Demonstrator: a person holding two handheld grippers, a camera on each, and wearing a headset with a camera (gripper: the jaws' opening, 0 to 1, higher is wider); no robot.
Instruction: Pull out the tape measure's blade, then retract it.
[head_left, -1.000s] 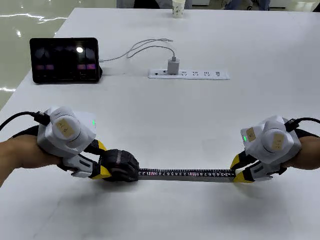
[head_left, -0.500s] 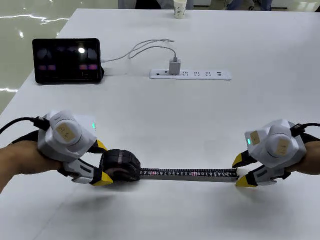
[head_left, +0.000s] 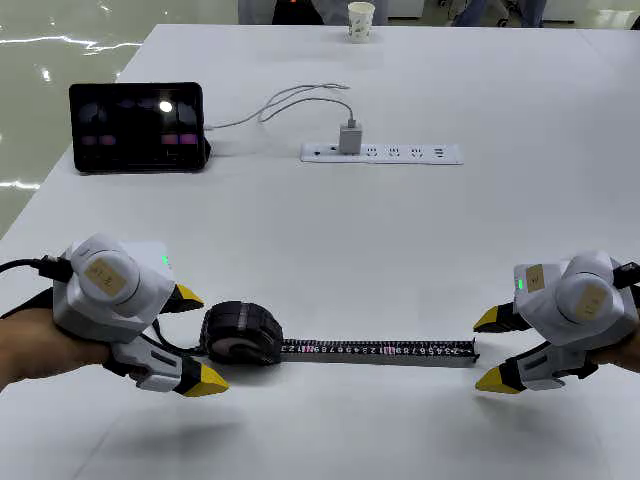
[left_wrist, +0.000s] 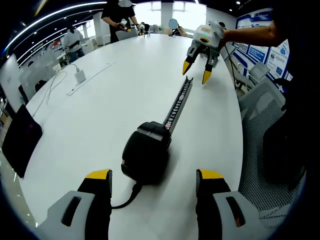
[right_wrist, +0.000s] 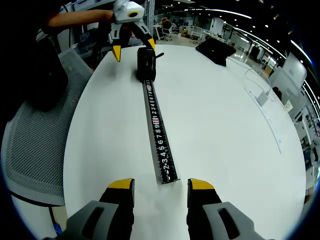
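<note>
The tape measure sits near the counter's front edge with its blade pulled out flat, my left fingers and right fingers both apart and off it, so only retracting is left.

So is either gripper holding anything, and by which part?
Nothing: left gripper and right gripper are both open, touching neither the tape measure nor its blade.

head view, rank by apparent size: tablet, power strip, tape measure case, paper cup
1. tablet, clearly the largest.
2. tape measure case, though it sits nearest the camera, so its lead over the strip is unsure.
3. power strip, long but thin.
4. paper cup, farthest away, smallest as seen.
</note>
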